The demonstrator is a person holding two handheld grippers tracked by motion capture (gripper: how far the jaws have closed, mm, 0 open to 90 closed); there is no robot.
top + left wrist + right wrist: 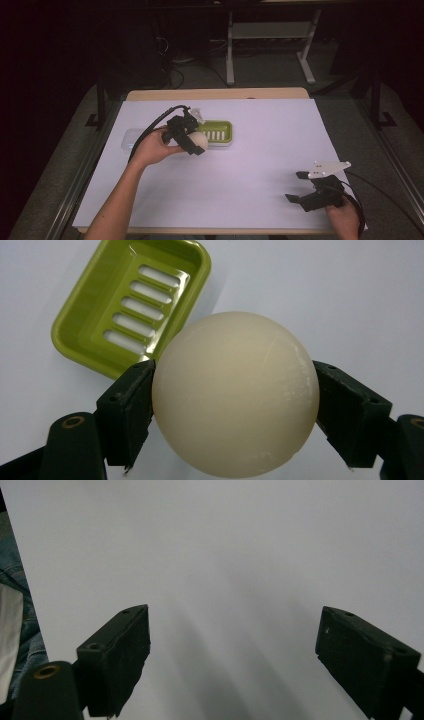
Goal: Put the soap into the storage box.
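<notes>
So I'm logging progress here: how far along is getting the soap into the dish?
Done: the left gripper has the cream soap ball clamped between its jaws. In hand: carrying it beside the green soap dish. Left: setting it inside. The right gripper waits open.

On the desk (260, 165), the slotted tray (216, 133) lies left of centre toward the far side, the ball (197, 141) sits clamped in the left claw (192, 141) just before the tray's near-left corner, and the right claw (300, 186) hovers well apart at the near-right edge.
</notes>
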